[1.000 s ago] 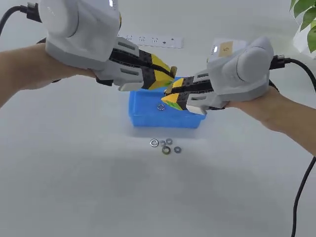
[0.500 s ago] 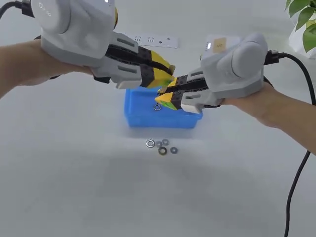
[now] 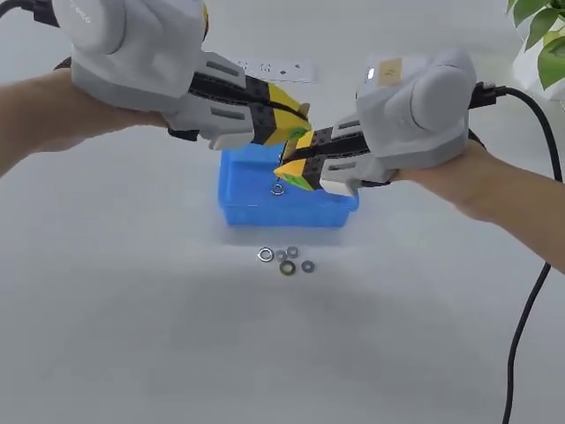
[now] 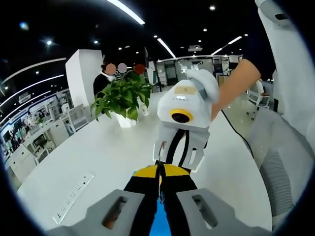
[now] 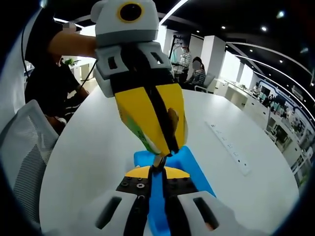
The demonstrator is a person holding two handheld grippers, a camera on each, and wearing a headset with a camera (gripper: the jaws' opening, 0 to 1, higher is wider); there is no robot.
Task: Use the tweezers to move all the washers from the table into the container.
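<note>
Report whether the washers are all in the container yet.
Not all in: a cluster of washers lies on the table in front of the blue container.

container partly covered, plant cut off

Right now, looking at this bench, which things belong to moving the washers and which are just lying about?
For the job:
five loose washers
blue container
one more washer inside the container's outline
left gripper
right gripper

Lying about:
power strip
plant
</note>
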